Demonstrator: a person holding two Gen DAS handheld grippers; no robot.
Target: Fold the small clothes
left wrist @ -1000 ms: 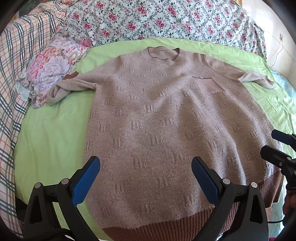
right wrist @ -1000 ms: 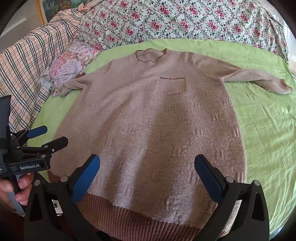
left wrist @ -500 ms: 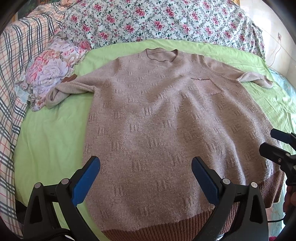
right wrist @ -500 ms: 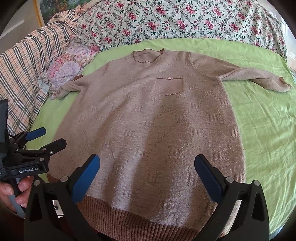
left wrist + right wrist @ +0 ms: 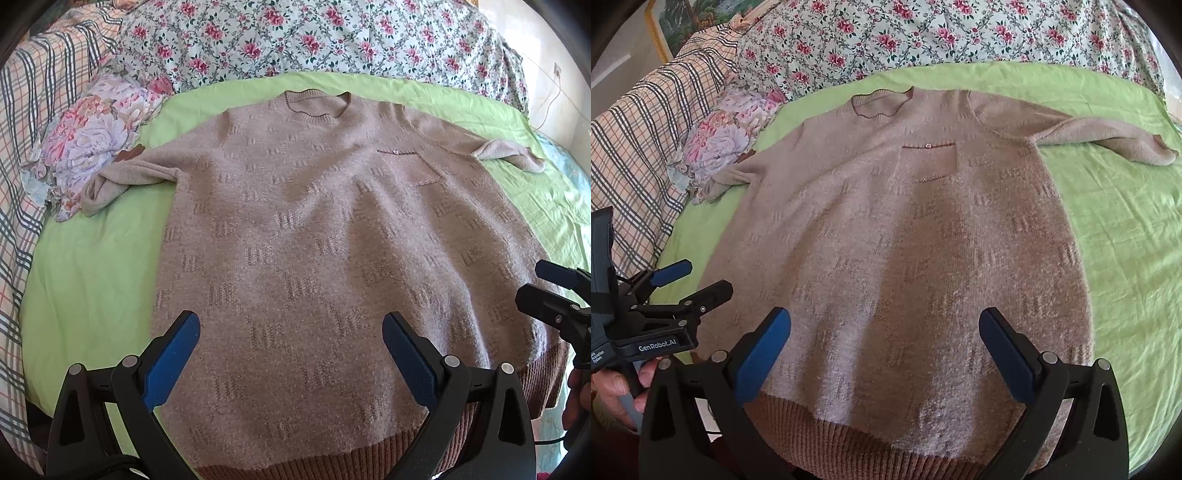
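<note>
Left wrist view: the beige knit sweater (image 5: 325, 236) lies face up and spread flat on the green bedsheet (image 5: 92, 258), collar toward the floral bedcover (image 5: 314, 37), ribbed brown hem (image 5: 332, 463) nearest the camera. Its sleeve (image 5: 122, 181) on the picture's left is bunched, the cuff touching a crumpled floral cloth (image 5: 92, 133); the other sleeve (image 5: 506, 151) lies out to the side, doubled at its end. The left tool (image 5: 291, 354) hovers above the lower body of the sweater, its blue pads spread wide with nothing between them. At the right edge the right tool (image 5: 550, 291) shows from the side, fingers parted and empty.

Right wrist view: the same sweater (image 5: 905, 251) fills the bed, chest pocket (image 5: 929, 162) up, the long sleeve (image 5: 1108, 138) stretched across the bedsheet (image 5: 1126, 240). The right tool (image 5: 886, 350) also hangs over the hem (image 5: 849, 439) region, pads wide apart, holding nothing. The left tool (image 5: 690, 280) appears at the left beside the sweater's side edge, jaws apart, near a plaid blanket (image 5: 639, 147).

Judged from this, no fold has been made: body and both sleeves are laid out single-layer, so the work stands at its very start. Everything is left, likely sleeves brought in, then the body doubled up from the hem.
</note>
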